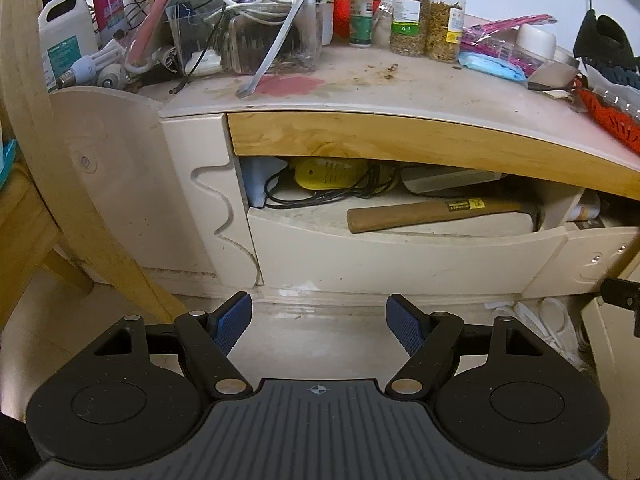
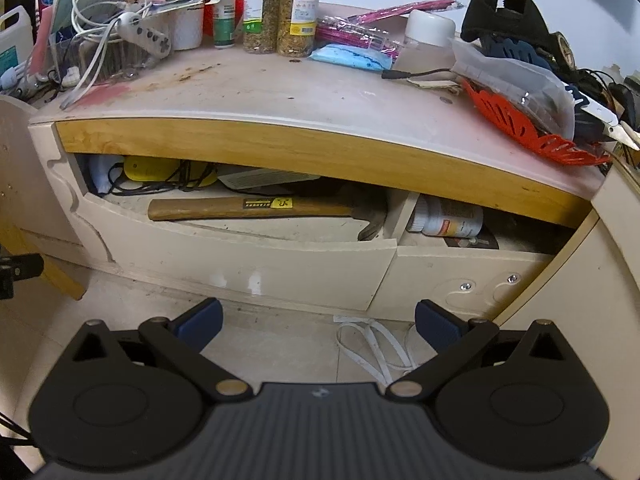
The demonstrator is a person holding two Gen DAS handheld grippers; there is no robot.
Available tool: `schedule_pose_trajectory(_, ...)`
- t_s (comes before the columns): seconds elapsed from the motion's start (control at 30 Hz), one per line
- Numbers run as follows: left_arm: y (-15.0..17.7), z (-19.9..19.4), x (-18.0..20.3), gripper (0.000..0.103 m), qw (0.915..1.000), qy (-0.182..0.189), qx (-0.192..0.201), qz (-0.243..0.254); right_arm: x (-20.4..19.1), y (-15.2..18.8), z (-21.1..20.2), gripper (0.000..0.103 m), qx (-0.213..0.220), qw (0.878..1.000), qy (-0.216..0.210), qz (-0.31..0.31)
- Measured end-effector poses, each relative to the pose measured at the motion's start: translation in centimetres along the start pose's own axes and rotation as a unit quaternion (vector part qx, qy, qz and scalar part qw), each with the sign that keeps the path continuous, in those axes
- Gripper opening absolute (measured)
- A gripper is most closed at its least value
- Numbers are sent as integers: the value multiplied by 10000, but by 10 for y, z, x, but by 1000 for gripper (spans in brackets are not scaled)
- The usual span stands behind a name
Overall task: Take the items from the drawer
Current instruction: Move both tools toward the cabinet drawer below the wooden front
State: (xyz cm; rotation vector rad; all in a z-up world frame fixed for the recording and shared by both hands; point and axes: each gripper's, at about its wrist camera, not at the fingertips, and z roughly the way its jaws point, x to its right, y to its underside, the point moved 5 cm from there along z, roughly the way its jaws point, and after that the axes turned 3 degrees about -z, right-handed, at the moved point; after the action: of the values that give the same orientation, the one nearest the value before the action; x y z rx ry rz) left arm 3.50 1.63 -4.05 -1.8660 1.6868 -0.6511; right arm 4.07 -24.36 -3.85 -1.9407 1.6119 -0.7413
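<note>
Both grippers hang wide open and empty in front of the cream drawer (image 2: 248, 268), neither touching it. The wooden-handled hammer (image 2: 240, 208) lies flat inside, long axis running left to right across mid-frame, head toward the right. The right gripper (image 2: 318, 326) faces the drawer more squarely, so I'd judge it nearer; the left gripper (image 1: 319, 320) sits lower left of the handle (image 1: 432, 216).
</note>
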Motion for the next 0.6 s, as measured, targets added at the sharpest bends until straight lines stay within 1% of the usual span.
schedule_pose_trajectory(0.2, -9, 9, -8, 74, 9998, -60, -71, 154, 8, -5, 9, 103, 7, 9998, -18, 178)
schedule_pose_trajectory(0.37, -16, 24, -4, 74, 9992, 124, -50, 376, 10, -13, 28, 103, 14, 10000, 38, 22)
schedule_pose_trajectory(0.43, -20, 31, -2, 74, 9988, 134, 16, 467, 13, -26, 44, 103, -38, 10000, 24, 28)
schedule_pose_trajectory(0.5, -24, 39, 0, 74, 9984, 129, 103, 539, 11, -15, 44, 103, -122, 9998, 100, -80)
schedule_pose_trajectory(0.53, -27, 43, 2, 74, 9981, 138, 152, 575, 11, -16, 47, 103, -117, 9999, 86, -93)
schedule_pose_trajectory(0.6, -32, 50, 3, 74, 9977, 129, 251, 616, 8, -19, 55, 103, -38, 10000, -61, -54)
